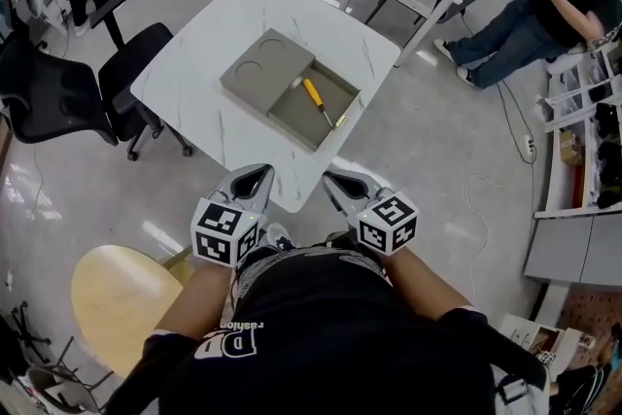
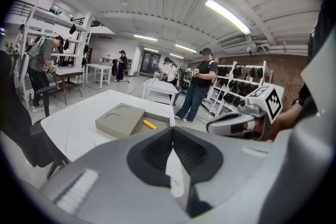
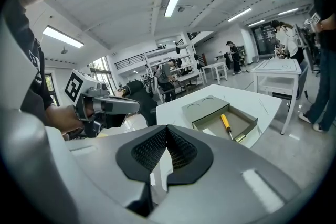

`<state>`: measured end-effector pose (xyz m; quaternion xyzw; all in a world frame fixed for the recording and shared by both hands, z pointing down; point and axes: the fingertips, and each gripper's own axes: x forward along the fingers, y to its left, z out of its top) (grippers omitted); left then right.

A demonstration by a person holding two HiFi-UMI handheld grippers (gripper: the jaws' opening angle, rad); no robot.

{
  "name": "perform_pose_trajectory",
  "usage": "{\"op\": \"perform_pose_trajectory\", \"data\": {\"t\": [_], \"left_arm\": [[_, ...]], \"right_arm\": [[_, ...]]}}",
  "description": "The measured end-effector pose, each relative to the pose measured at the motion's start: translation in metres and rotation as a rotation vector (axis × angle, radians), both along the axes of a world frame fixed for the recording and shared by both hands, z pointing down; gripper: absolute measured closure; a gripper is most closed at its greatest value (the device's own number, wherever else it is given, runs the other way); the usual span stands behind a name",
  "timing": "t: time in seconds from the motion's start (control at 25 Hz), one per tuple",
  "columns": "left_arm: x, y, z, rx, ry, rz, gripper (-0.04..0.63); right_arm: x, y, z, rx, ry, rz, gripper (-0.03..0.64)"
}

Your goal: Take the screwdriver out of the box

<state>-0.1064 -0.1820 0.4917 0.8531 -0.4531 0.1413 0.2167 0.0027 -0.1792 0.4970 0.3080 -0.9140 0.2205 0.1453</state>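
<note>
Screwdriver (image 1: 318, 101), yellow-handled, lies inside the uncovered part of the grey box (image 1: 260, 69), just above the centre of the head view, on the white table (image 1: 190, 87). The left gripper (image 1: 255, 174) and the right gripper (image 1: 338, 180) sit side by side in the lower middle of the frame, by the table's nearest corner and well apart from the box. Each has its jaws pressed together with nothing between them.

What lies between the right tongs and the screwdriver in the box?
Only bare white table and the near wall of the box, as the head view shows; the shut right tongs hold nothing.
</note>
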Motion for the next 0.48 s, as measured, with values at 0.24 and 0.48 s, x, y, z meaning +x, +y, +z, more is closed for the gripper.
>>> {"op": "perform_pose_trajectory", "data": {"t": [0.24,0.48], "left_arm": [[-0.007,-0.007,0.010,-0.021,0.003,0.006,0.537],[-0.006,-0.017,0.015,-0.032,0.001,-0.003,0.537]], "right_arm": [[-0.006,-0.009,0.001,-0.007,0.018,-0.006,0.615],[-0.010,-0.026,0.006,-0.029,0.013,-0.023,0.615]]}}
